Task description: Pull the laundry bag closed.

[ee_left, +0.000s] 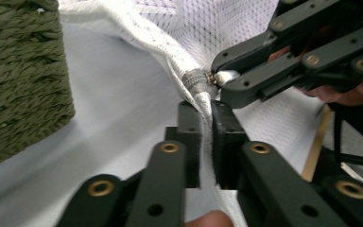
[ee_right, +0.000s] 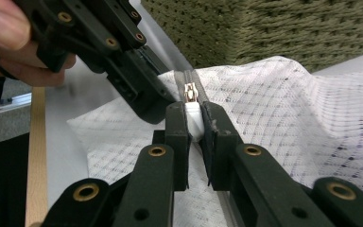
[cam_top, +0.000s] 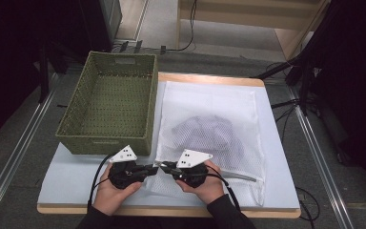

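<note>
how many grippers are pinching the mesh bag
2: the left gripper clamps the mesh bag at its edge seam; the right gripper grips the zipper pull beside it.

One woven basket [cam_top: 107, 107], one mesh laundry bag [cam_top: 209, 102], two hand-held grippers.

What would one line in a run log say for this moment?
left hand-held gripper: shut on bag edge | right hand-held gripper: shut on zipper pull | mesh laundry bag: on table, beside green basket
</note>
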Available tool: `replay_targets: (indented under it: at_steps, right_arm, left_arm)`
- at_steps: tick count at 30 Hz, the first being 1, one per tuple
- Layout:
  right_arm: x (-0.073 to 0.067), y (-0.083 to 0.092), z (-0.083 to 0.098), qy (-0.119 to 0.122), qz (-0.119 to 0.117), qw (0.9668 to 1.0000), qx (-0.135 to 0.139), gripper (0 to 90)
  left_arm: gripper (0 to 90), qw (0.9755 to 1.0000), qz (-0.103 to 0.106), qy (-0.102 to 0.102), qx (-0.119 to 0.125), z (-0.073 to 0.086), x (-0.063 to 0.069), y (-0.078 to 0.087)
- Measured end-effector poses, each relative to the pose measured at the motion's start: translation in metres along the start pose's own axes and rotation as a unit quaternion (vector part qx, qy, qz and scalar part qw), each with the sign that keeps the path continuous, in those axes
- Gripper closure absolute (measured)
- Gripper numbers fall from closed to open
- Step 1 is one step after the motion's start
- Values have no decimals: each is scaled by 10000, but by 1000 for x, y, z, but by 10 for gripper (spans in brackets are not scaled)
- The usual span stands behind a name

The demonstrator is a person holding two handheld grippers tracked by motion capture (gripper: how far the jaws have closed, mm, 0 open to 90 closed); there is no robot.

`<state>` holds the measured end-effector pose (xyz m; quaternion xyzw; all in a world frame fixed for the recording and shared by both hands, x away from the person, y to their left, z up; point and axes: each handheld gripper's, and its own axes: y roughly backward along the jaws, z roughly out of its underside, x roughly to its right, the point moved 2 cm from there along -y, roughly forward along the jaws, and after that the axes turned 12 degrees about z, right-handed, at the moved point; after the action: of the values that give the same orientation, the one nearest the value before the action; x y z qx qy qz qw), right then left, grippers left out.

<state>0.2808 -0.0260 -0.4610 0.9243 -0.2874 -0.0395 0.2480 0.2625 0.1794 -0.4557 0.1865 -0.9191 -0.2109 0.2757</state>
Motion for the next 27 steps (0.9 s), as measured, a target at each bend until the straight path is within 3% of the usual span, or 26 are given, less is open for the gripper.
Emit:
replay_targets:
  at_steps: [4,16,22,27]
  right_arm:
    - [1,-2,1,-112,-38,9999,11,822]
    - [2,-1,-3,-193,-27,9997,171,818]
    - [3,-2,-7,-265,-161,9992,255,817]
    - [3,-5,-8,-336,-239,9990,160,813]
  left_arm:
    - [900,9989,-223,-366,-209,-1,5,-2]
    - [900,9979,-313,-485,-291,0,7,-3]
    - [900,9973,-347,-551,-341,0,9,-5]
    - [900,9973,-375,-562,-302,1,10,-5]
